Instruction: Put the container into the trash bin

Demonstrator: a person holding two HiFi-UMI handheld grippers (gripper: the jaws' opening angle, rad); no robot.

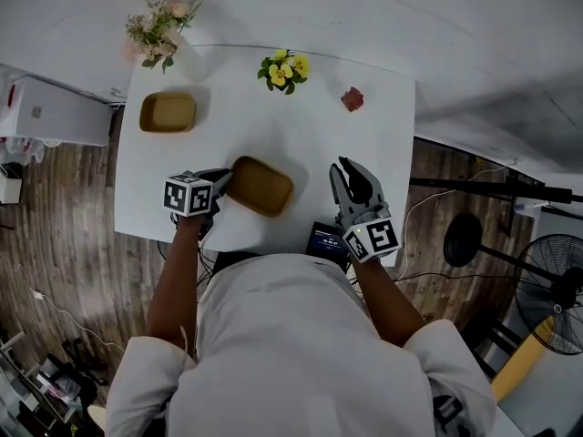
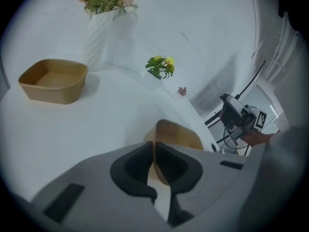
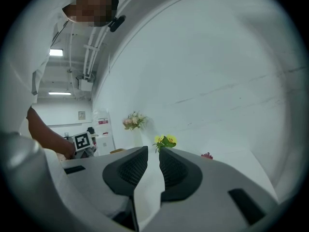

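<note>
White shirt (image 1: 301,353) of the person fills the bottom of the head view, with both forearms reaching out over the near edge of a white table (image 1: 237,135). At the end of the left forearm, the left gripper (image 1: 221,188) points down and across at the container (image 1: 261,187), a shallow brown tub with rounded corners that sits on the table near its front edge, between the two grippers. The left gripper view shows its dark pads drawn almost together with the thin near wall of the container pinched between them, so it has hold of the tub by its rim. Whether the tub rests flat or is tipped, the views do not settle.

To the right, the right gripper (image 1: 351,169) is held roughly level, apart from the container. Its own view shows the jaws a narrow gap apart with nothing between them.

Just behind the right gripper, at the table's front edge, lies a dark device (image 1: 326,241). Farther back on the table stand a second brown container (image 1: 168,113) at the left, a small bunch of yellow flowers (image 1: 285,69) near the middle, and a small red thing (image 1: 352,99) to the right. A vase of pale pink flowers (image 1: 159,30) stands at the far left corner. Wooden floor (image 1: 64,217) shows on both sides of the table, and a fan (image 1: 551,289) stands at the far right
</note>
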